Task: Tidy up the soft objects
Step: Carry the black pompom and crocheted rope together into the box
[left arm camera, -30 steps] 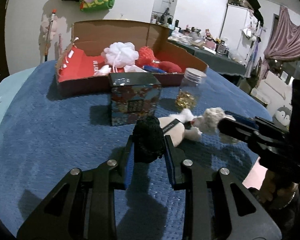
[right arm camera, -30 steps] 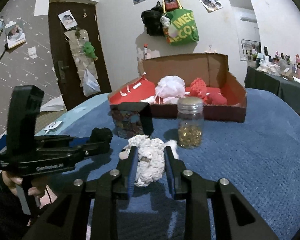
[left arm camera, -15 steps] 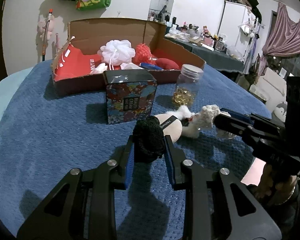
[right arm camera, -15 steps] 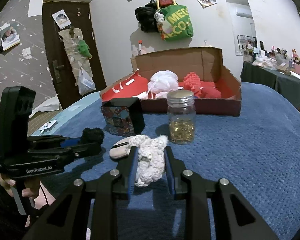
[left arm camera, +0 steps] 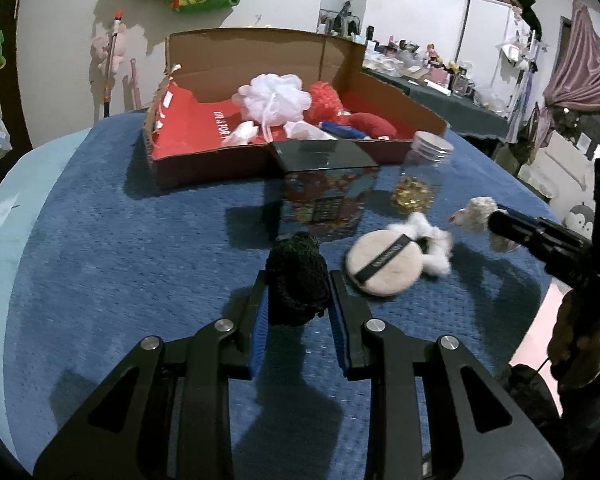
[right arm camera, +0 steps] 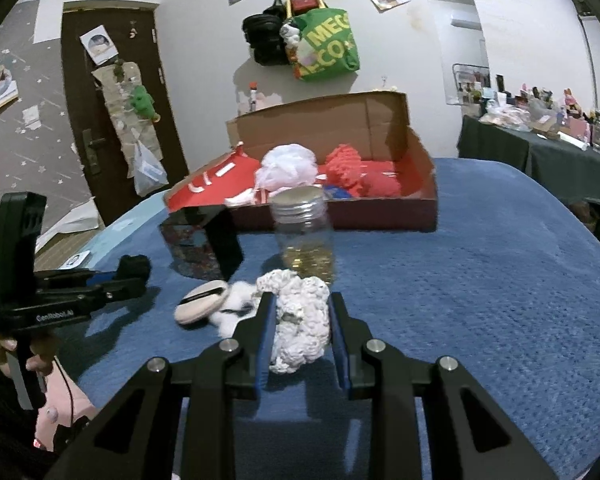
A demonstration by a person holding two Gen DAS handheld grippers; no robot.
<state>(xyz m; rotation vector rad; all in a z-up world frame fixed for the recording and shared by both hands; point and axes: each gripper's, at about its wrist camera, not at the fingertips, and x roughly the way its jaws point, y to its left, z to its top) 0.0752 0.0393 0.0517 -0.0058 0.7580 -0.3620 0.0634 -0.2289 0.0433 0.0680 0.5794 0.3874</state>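
My left gripper (left arm camera: 298, 280) is shut on a black knitted soft ball (left arm camera: 298, 278), held above the blue cloth. My right gripper (right arm camera: 300, 312) is shut on a white crocheted soft piece (right arm camera: 298, 320), also lifted. In the left wrist view the white piece (left arm camera: 478, 214) shows at the right gripper's tips. A beige powder puff (left arm camera: 384, 266) and a white cotton tuft (left arm camera: 430, 236) lie on the cloth between the grippers. The open cardboard box (left arm camera: 260, 160) at the back holds a white mesh pouf (left arm camera: 274, 96), red soft things and a red cloth.
A patterned dark tin box (left arm camera: 326, 192) and a glass jar (left arm camera: 418, 176) with gold pieces stand in front of the cardboard box. The blue cloth (left arm camera: 120, 260) covers a round table. In the right wrist view the jar (right arm camera: 304, 236) stands just beyond my fingers.
Both grippers have risen and moved apart, each keeping its soft piece. The powder puff and cotton tuft now lie uncovered on the cloth between them.
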